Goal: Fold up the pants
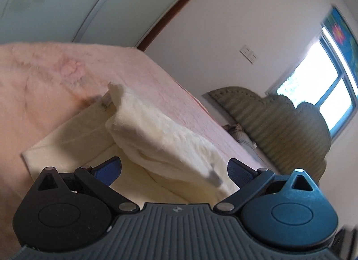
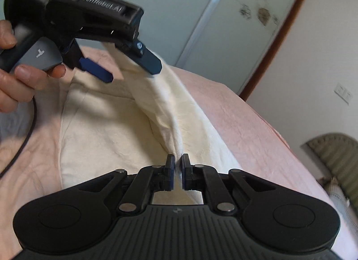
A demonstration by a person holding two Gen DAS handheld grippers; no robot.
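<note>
Cream pants [image 1: 143,130] lie on a pink bed [image 1: 56,74]; their upper layer is lifted and partly folded over the flat lower layer. My left gripper [image 1: 174,171] is open, its blue-padded fingers wide apart on either side of the raised fold. In the right wrist view the pants [image 2: 111,125] spread below, with a ridge of cloth running from my right gripper [image 2: 177,171], which is shut on the pants, up to the left gripper [image 2: 132,70], which hangs open over the cloth.
The pink bed [image 2: 246,125] fills the lower part of both views. A green padded headboard [image 1: 279,121] stands at the right, below a bright window [image 1: 324,85]. A pale wardrobe [image 2: 179,14] stands behind the bed. A cable [image 2: 20,148] trails at the left.
</note>
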